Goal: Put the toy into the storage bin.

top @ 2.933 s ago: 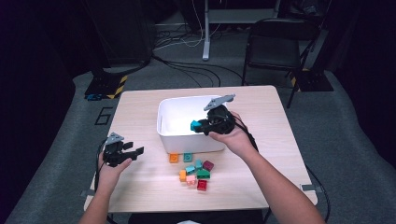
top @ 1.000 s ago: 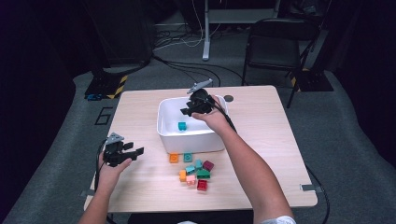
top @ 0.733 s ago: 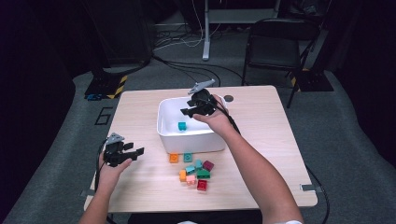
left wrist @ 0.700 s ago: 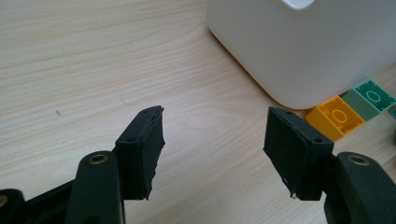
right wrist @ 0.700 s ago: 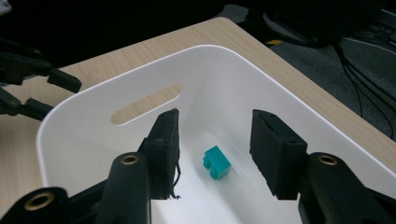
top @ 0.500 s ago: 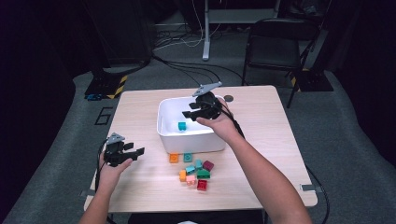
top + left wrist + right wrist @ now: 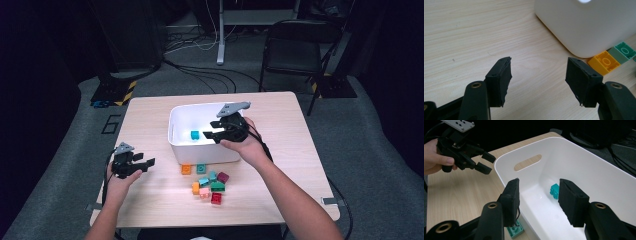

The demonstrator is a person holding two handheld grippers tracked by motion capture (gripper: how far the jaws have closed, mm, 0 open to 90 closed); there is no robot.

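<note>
A teal brick (image 7: pixel 194 135) (image 7: pixel 554 190) lies alone on the floor of the white bin (image 7: pixel 172 125) (image 7: pixel 584 165). My right gripper (image 7: pixel 210 129) (image 7: pixel 539 192) hovers over the bin's right front part, a little right of the brick. It is open; its jaws have just been opening and nothing is between them. My left gripper (image 7: pixel 146 161) (image 7: pixel 539 75) (image 7: pixel 487 164) rests low over the table, left of the bin, open and empty. An orange brick (image 7: pixel 186 169) (image 7: pixel 604 62) and a green brick (image 7: pixel 201 168) (image 7: pixel 624 50) (image 7: pixel 515 230) lie against the bin's front wall.
Several loose bricks (image 7: pixel 210 182) in teal, orange, pink, red and maroon sit in a cluster on the table in front of the bin. A black folding chair (image 7: pixel 295 50) stands behind the table. Bare wood lies around my left gripper.
The teal brick, held over the bin in the earliest frame, now lies inside it. My right gripper has drawn back rightward and toward the bin's front. The left gripper has kept still.
</note>
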